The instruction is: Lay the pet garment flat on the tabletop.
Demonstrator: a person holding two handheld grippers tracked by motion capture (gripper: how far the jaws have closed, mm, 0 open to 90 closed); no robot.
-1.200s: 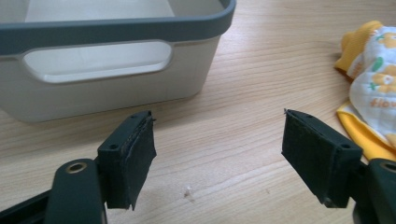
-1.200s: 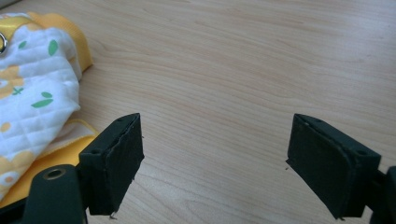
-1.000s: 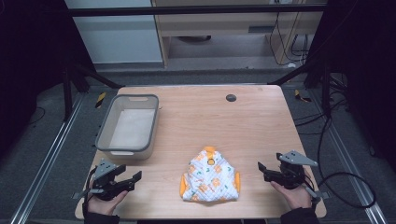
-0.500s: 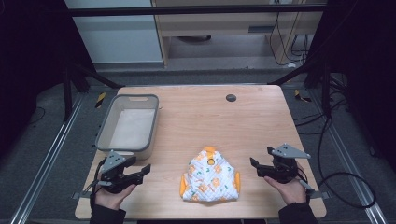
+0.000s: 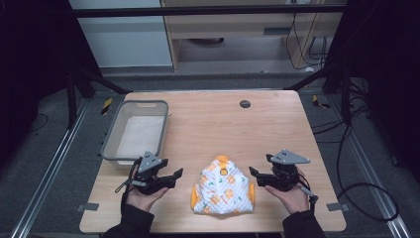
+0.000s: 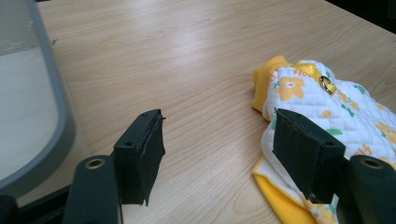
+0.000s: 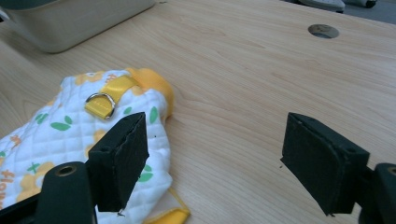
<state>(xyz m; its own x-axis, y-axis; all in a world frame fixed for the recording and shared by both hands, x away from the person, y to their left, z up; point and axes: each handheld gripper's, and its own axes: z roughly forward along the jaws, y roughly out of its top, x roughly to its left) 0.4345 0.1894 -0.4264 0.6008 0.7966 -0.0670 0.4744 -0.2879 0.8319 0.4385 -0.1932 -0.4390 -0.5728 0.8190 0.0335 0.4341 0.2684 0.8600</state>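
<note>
A small quilted white garment [image 5: 223, 191] with orange flowers and yellow trim lies crumpled near the table's front edge. My left gripper [image 5: 174, 176] is just left of it, open and empty. In the left gripper view the left gripper [image 6: 217, 123] points over bare wood, with the garment [image 6: 327, 102] by its right jaw. My right gripper [image 5: 253, 176] is just right of the garment, also open and empty. In the right gripper view the right gripper [image 7: 219, 126] has the garment [image 7: 84, 126], with its yellow strap and metal ring, behind its left jaw.
A grey plastic bin [image 5: 136, 131] stands at the left of the wooden table [image 5: 208, 119]; its rim [image 6: 60, 107] is close to my left gripper. A round cable hole [image 5: 244, 103] sits at the back centre. Dark frame posts flank the table.
Both grippers have moved inward from the table's front corners and now sit close on either side of the garment. The garment has not moved.
</note>
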